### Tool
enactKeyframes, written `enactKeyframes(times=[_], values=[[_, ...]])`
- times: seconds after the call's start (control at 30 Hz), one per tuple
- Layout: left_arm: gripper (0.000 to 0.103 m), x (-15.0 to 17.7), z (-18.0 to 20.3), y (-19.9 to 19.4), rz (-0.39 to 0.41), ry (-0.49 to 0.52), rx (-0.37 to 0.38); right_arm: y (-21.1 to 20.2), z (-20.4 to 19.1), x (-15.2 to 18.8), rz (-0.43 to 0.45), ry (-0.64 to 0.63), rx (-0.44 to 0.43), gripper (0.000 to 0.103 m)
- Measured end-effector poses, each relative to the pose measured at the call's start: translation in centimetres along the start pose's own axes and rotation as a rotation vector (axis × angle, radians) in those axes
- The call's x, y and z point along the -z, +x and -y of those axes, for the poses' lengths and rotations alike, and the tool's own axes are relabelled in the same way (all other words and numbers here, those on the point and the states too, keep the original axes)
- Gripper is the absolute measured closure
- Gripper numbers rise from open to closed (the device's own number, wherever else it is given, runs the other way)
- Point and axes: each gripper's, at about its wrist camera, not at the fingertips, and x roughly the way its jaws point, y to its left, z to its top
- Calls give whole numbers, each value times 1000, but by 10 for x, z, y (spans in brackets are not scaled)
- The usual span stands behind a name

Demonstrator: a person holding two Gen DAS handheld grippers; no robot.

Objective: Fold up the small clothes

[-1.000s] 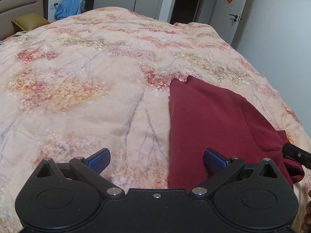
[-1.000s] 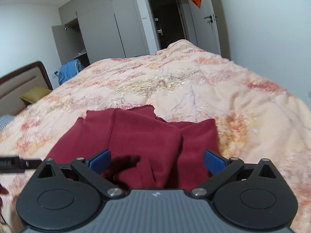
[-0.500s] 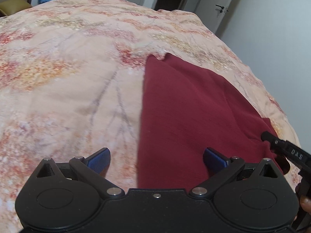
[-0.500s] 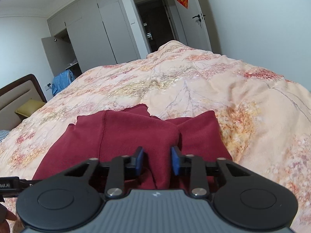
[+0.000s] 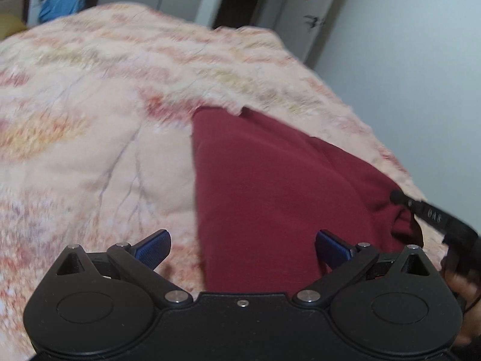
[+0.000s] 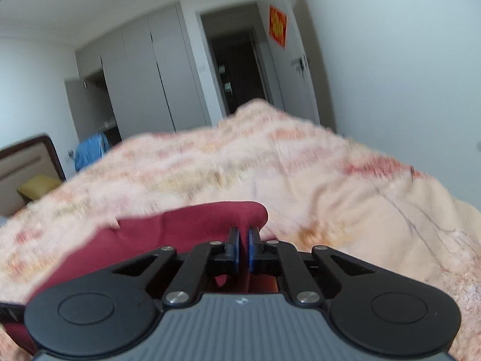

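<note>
A maroon garment [image 5: 270, 180] lies on the floral quilt [image 5: 90, 150], partly folded, with its right end bunched up. My left gripper [image 5: 242, 237] is open just above the garment's near left edge, with nothing between its blue pads. My right gripper [image 6: 243, 236] is closing the last bit, its pads pinching a raised fold of the garment [image 6: 195, 225]. In the left wrist view, one black finger [image 5: 427, 212] of the right gripper enters from the right and meets the bunched cloth. A hand [image 5: 460, 285] shows behind it.
The quilt [image 6: 330, 195] covers the whole bed and drops away at the right, near a white wall. At the far left are a headboard [image 6: 27, 162], a yellow pillow [image 6: 39, 185] and a blue cloth [image 6: 90, 149]. Wardrobe doors [image 6: 144, 84] and a dark doorway [image 6: 237, 69] stand behind the bed.
The right gripper's jaws went from wide apart to pinched on a fold of the maroon garment, and the fold has lifted. The left gripper stayed open and shifted over the garment's left edge.
</note>
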Motion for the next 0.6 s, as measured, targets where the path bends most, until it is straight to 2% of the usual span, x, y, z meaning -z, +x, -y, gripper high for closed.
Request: enactKeyframes(times=[0.1, 0.17, 0.23, 0.27, 0.33, 0.37, 0.43, 0.5, 0.6], values=[[1, 5, -6, 7, -30, -33, -16, 9, 4, 12, -35, 4, 2, 92], [1, 7, -10, 7, -34, -47, -21, 3, 4, 15, -7, 1, 14, 82], [1, 8, -14, 3, -24, -62, -21, -5, 3, 15, 20, 1, 29, 61], [1, 9, -16, 1, -16, -74, -19, -11, 1, 16, 34, -9, 33, 55], [1, 11, -19, -4, 7, -94, -20, -25, -3, 21, 55, -28, 26, 32], [1, 12, -20, -6, 20, -100, -27, -33, -6, 24, 63, -36, 13, 27], [1, 13, -21, -9, 35, -106, -59, -49, -16, 32, 67, -50, -8, 9], [1, 12, -21, -11, 39, -104, -95, -64, -28, 42, 66, -56, -10, 0], [1, 14, -22, -14, 45, -103, -114, -77, -49, 59, 40, -93, -38, 0]])
